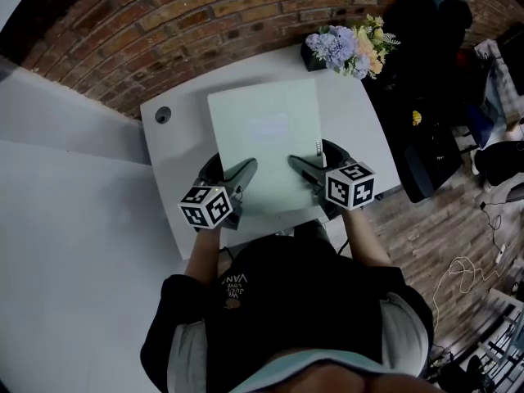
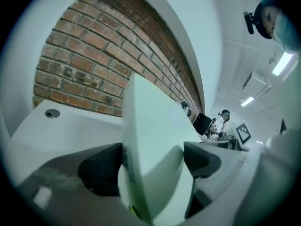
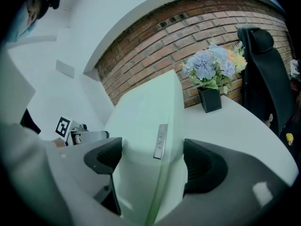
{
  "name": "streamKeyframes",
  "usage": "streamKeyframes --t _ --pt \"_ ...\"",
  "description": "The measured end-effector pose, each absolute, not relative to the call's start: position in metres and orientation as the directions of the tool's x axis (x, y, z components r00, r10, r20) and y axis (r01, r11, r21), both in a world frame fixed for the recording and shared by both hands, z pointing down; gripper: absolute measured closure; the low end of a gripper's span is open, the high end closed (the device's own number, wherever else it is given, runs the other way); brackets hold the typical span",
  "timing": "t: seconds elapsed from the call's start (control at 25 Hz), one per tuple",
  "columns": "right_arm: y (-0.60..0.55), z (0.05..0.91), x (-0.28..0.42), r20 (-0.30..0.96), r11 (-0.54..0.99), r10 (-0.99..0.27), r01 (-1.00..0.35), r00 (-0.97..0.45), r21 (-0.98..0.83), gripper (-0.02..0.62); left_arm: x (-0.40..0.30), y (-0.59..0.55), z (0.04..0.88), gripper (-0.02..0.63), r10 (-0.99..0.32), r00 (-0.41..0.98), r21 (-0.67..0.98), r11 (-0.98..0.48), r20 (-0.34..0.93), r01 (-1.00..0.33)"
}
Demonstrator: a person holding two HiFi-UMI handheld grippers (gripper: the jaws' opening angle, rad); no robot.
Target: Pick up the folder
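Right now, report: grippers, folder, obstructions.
Left gripper shut on folder. Right gripper shut on it too, near edge. Flowers at far table corner, clear.

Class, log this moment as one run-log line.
stage: grasp | left gripper: shut on folder | right gripper: shut on folder | folder: over white desk

From the head we look steeply down on the table [image 1: 184,162], the folder [image 1: 266,142] mid-frame and the brick wall [image 1: 205,6] along the top. Our two gripper views sit low and very close behind their jaws, at the folder's near edge, facing that wall. All three share folder, table and wall; the flowers [image 1: 348,46] show only from head and right.
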State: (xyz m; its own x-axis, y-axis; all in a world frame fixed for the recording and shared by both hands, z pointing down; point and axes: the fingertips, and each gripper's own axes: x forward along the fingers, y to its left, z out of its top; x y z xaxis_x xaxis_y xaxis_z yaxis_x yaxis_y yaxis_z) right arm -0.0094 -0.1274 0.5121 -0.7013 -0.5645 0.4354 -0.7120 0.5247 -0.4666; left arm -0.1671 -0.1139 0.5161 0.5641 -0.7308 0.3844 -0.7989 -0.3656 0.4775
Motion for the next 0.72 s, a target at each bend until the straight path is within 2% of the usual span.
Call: streamKeyframes --t 0.72 --pt "-0.116 0.473 -0.047 0.357 0.598 -0.588 -0.688 -0.725 -0.412 0.199 -0.203 -0.092 0.476 0.193 -0.808 0.509 0.382 -0.388 0.295 -0.838"
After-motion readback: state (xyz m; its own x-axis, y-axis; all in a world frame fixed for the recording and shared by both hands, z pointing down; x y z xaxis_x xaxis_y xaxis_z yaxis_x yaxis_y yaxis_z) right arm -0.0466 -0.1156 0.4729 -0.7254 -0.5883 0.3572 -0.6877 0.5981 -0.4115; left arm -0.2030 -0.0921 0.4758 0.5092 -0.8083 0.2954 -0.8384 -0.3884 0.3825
